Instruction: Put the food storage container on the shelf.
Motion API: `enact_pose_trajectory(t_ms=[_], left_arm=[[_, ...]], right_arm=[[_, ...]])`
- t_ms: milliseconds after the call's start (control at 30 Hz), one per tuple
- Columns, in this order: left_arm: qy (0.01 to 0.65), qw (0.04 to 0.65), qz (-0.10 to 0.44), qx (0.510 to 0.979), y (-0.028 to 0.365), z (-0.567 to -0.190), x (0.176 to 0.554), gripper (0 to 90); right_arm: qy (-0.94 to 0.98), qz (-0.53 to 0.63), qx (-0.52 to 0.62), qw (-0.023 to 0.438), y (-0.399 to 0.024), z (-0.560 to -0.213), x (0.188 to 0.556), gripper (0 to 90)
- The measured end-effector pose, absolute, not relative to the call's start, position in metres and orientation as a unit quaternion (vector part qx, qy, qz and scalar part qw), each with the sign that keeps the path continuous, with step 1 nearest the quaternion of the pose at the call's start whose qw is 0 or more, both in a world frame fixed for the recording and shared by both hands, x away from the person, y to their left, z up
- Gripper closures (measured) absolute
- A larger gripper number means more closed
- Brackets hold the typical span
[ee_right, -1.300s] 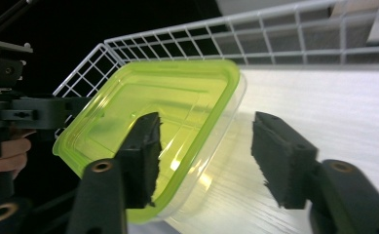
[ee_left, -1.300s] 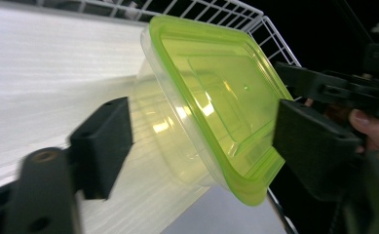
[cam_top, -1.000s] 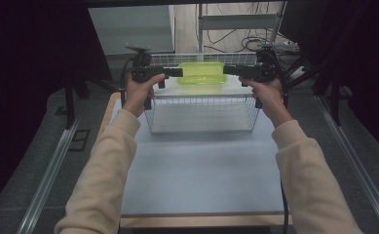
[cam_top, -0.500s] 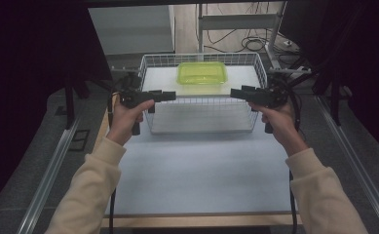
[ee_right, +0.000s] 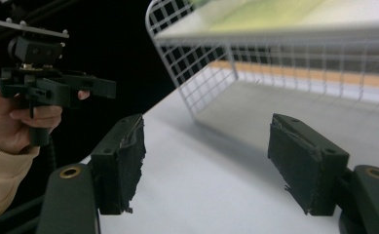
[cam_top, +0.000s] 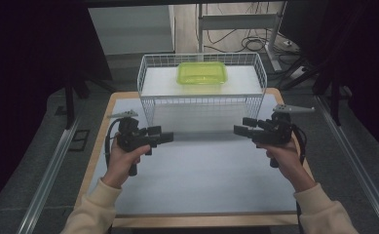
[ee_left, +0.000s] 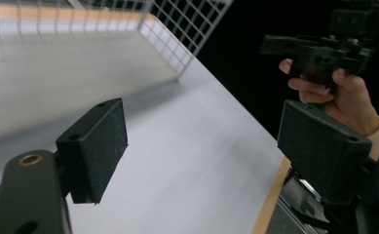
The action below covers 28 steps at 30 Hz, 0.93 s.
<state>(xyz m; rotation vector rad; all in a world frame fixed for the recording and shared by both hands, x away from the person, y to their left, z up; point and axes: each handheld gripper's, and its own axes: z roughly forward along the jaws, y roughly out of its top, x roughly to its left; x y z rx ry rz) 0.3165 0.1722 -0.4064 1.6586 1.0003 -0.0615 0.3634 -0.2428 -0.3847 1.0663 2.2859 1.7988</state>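
A lime-green shallow container (cam_top: 202, 73) lies inside a white wire basket (cam_top: 148, 97) at the far end of the table. My left gripper (cam_top: 165, 137) hovers in front of the basket's left corner, pointing right, and is open with nothing in it. Opposite it, my right gripper (cam_top: 239, 128) points left and is also open and empty. In the left gripper view the left gripper (ee_left: 201, 134) has its pads (ee_left: 102, 139) wide apart over bare mat, with the right gripper (ee_left: 318, 51) beyond. The right gripper view shows the right gripper (ee_right: 211, 156) open, the basket (ee_right: 201, 68) and the blurred container (ee_right: 255, 14) ahead.
A pale mat (cam_top: 201, 175) covers the wood-edged table (cam_top: 99, 141). Metal rails (cam_top: 46, 180) run along both sides on the floor. Cables and a desk frame (cam_top: 245, 29) lie beyond the basket. The left gripper (ee_right: 41, 83) appears at the left of the right gripper view.
Both grippers drew back from the green container at the basket towards the person and lowered over the mat. The container stays in the basket.
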Motion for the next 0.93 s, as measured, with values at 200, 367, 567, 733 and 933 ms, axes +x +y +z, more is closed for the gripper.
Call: enact_pose_trajectory(t_ms=[200,367,567,733,933], left_arm=[[0.427,0.546,-0.026,0.721,0.167,-0.439,0.294,18.0],[0.435,0.524,-0.034,0.731,0.164,-0.466,0.284,18.2],[0.445,0.509,-0.034,0.736,0.163,-0.484,0.284,18.5],[0.449,0.502,-0.035,0.738,0.163,-0.489,0.285,18.5],[0.45,0.504,-0.035,0.736,0.163,-0.489,0.284,18.6]], right_arm=[[0.758,0.559,0.334,0.026,-0.243,-0.419,0.343,29.5],[0.768,0.543,0.338,0.026,-0.244,-0.447,0.332,29.3],[0.783,0.517,0.345,0.018,-0.243,-0.478,0.323,29.0],[0.784,0.518,0.342,0.024,-0.244,-0.48,0.322,28.9],[0.778,0.529,0.338,0.037,-0.247,-0.477,0.321,27.8]])
